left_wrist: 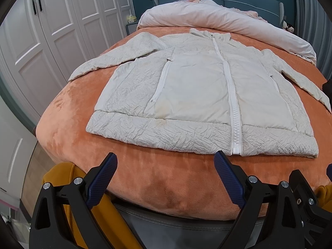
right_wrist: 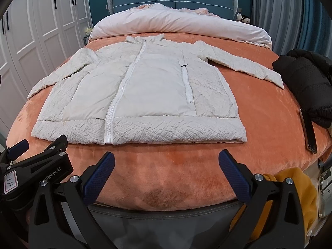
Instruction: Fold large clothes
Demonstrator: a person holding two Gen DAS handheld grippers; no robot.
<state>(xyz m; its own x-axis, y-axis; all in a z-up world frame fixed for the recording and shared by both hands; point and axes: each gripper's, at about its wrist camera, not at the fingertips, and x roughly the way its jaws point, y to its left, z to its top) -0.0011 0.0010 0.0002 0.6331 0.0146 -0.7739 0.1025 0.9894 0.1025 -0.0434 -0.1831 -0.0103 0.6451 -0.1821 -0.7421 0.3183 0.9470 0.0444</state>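
Note:
A white zipped jacket (left_wrist: pixel 193 95) (right_wrist: pixel 145 95) lies flat, front up, on an orange bed cover (left_wrist: pixel 166 176) (right_wrist: pixel 170 166), sleeves spread to both sides and hem toward me. My left gripper (left_wrist: pixel 166 161) hangs open above the bed's near edge, just short of the hem, nothing between its blue pads. My right gripper (right_wrist: pixel 166 161) is also open and empty, a little short of the hem. The left gripper's body (right_wrist: pixel 35 161) shows at the lower left of the right wrist view.
A rolled pale duvet (right_wrist: pixel 176 25) lies across the bed by the blue headboard. A black padded garment (right_wrist: pixel 307 83) and a dark phone (right_wrist: pixel 309 132) lie on the bed's right side. White wardrobe doors (left_wrist: pixel 51 31) stand left. Yellow clothing (right_wrist: pixel 294 199) shows below the bed edge.

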